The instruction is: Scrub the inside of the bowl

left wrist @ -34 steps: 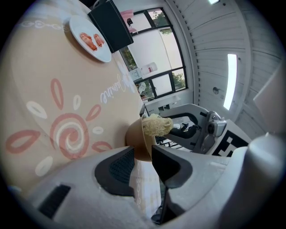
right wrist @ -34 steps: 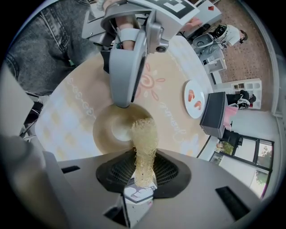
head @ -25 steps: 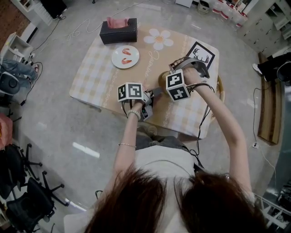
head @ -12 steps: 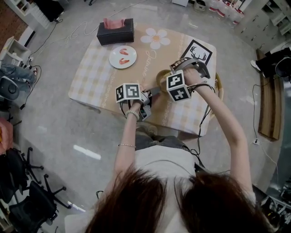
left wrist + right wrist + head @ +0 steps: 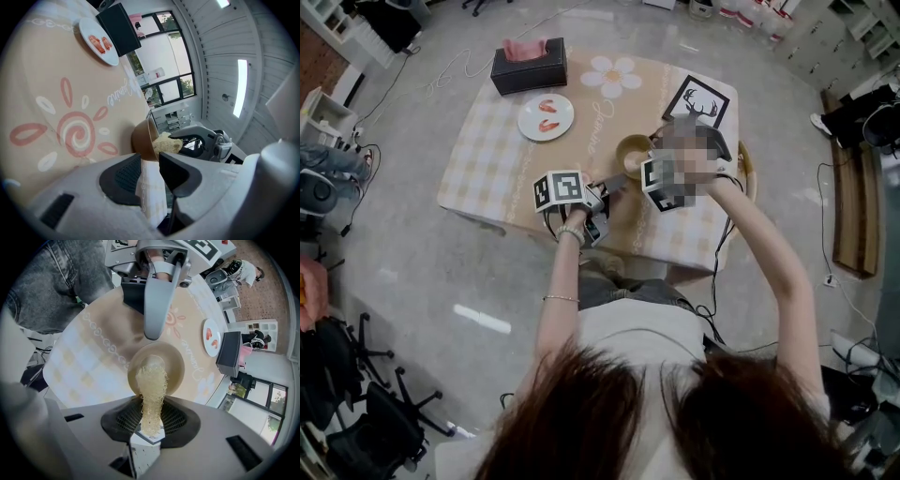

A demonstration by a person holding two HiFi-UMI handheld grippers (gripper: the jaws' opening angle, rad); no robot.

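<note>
Here the left gripper pinches the near rim of the bowl. A firm pinch there matters, so the bowl cannot spin or tip under the scrubbing. The bowl stands on the checked tablecloth, right of the table's middle, between the two grippers. It is small, round and tan-brown, with a smooth inside. The right gripper is clamped on a straw-coloured mesh scrubber whose end reaches into the bowl. Light pressure and sweeps round the wall would suit.
</note>
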